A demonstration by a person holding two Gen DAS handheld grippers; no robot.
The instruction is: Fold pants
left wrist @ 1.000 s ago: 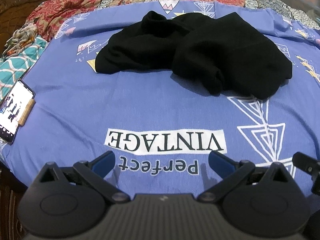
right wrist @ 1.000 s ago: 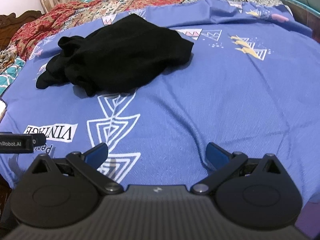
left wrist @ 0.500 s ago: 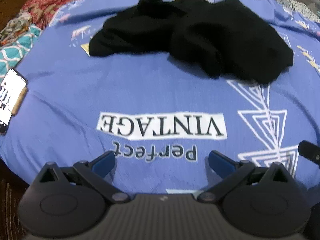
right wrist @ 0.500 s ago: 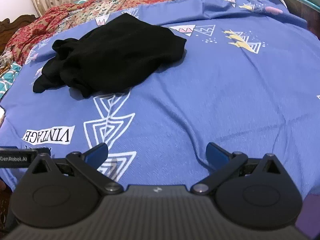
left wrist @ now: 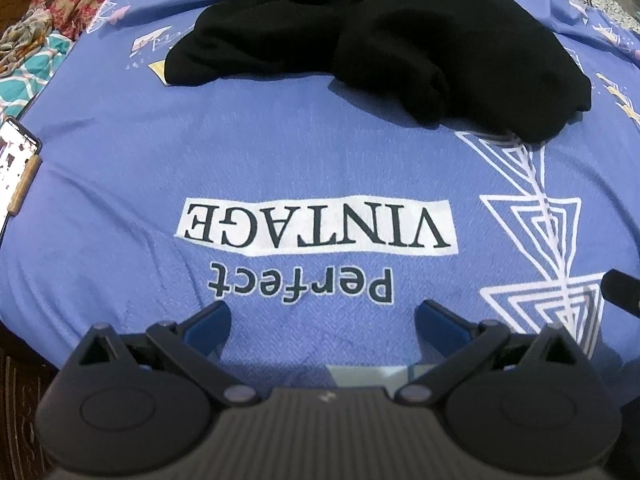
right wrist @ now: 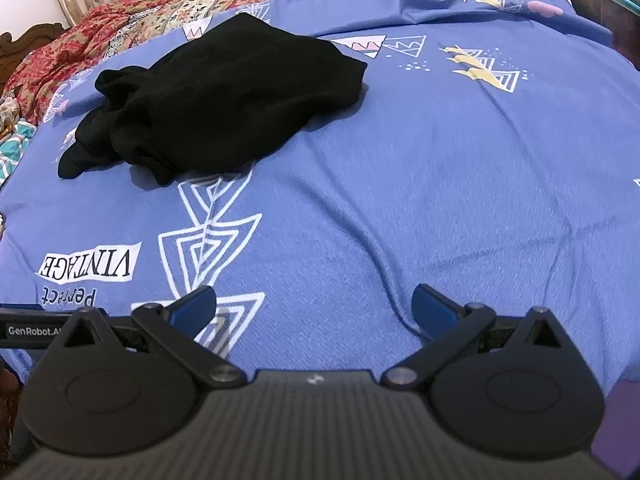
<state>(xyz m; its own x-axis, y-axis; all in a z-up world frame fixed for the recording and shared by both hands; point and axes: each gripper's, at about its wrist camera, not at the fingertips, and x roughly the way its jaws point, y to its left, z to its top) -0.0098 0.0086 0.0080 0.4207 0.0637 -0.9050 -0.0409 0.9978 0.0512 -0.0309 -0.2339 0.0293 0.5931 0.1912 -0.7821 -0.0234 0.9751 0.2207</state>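
Black pants (left wrist: 384, 44) lie crumpled in a heap on the blue printed bedsheet (left wrist: 280, 152), toward the far side of the bed. In the right wrist view the same pants (right wrist: 216, 96) sit at the upper left. My left gripper (left wrist: 322, 320) hovers over the near part of the sheet, just short of the "Perfect VINTAGE" print, open and empty. Over the sheet to the right of the white triangle print, my right gripper (right wrist: 314, 304) is likewise open with nothing between its blue fingers. Both are well short of the pants.
A phone (left wrist: 16, 160) lies at the left edge of the bed. Red patterned blankets (right wrist: 120, 20) are piled along the far side, with a teal patterned cloth (left wrist: 28, 76) at the far left. The left gripper's body (right wrist: 28, 328) shows at the right wrist view's left edge.
Both grippers have moved forward over the bed toward the pants, which now look larger and closer. Both stay open; the pants have not moved.
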